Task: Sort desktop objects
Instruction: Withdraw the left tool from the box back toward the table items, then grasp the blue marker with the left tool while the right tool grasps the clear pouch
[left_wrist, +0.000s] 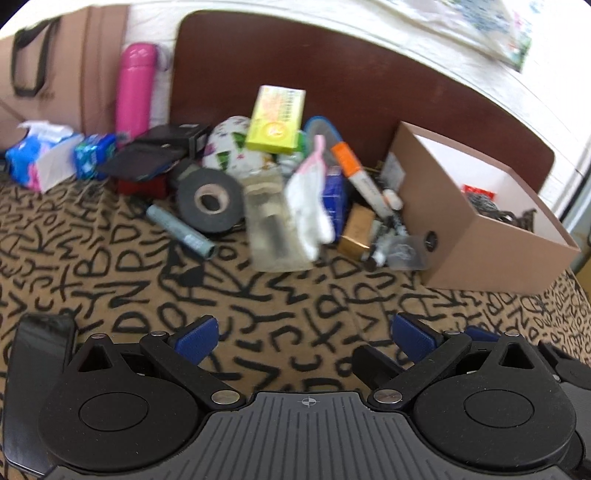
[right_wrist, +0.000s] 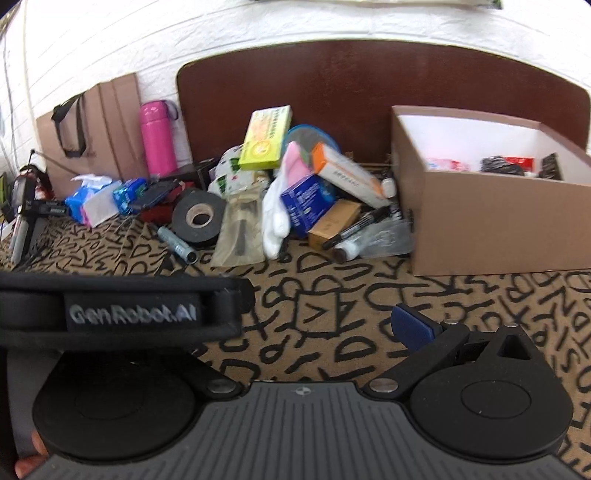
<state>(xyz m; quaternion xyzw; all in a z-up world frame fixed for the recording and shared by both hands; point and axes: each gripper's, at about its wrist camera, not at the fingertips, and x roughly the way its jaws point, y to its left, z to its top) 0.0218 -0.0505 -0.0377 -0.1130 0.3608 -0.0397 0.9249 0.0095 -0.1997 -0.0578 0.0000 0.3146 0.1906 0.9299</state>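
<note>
Where the letter-patterned cloth (left_wrist: 258, 325) meets the dark brown board (left_wrist: 332, 74), a pile of small goods lies between a pink cylindrical flask (left_wrist: 133, 88) at left and an open cardboard box (left_wrist: 487, 240) at right. From the left: a soft blue tissue pack (left_wrist: 37, 158), a flat black case (left_wrist: 142, 162), a matte black tape roll (left_wrist: 209, 197) with a pale core, and a slim grey tube (left_wrist: 181, 230) just in front of it. Next come a clear plastic packet (left_wrist: 271, 225), a white-and-pink sock (left_wrist: 310, 199) draped over the heap, a yellow-green carton (left_wrist: 276, 118) propped on top, a blue carton (right_wrist: 306, 203), an orange-and-white carton (right_wrist: 347, 177) and a small tan carton (right_wrist: 332, 221) near the box wall. The box, white inside, holds dark and red items. The left gripper (left_wrist: 304, 338) hovers above bare cloth, blue ribbed pads (left_wrist: 197, 338) wide apart, empty. The right gripper (right_wrist: 321, 328) shows only one blue pad (right_wrist: 412, 328); a black strap (right_wrist: 122, 310) hides the other, so its state cannot be told.
</note>
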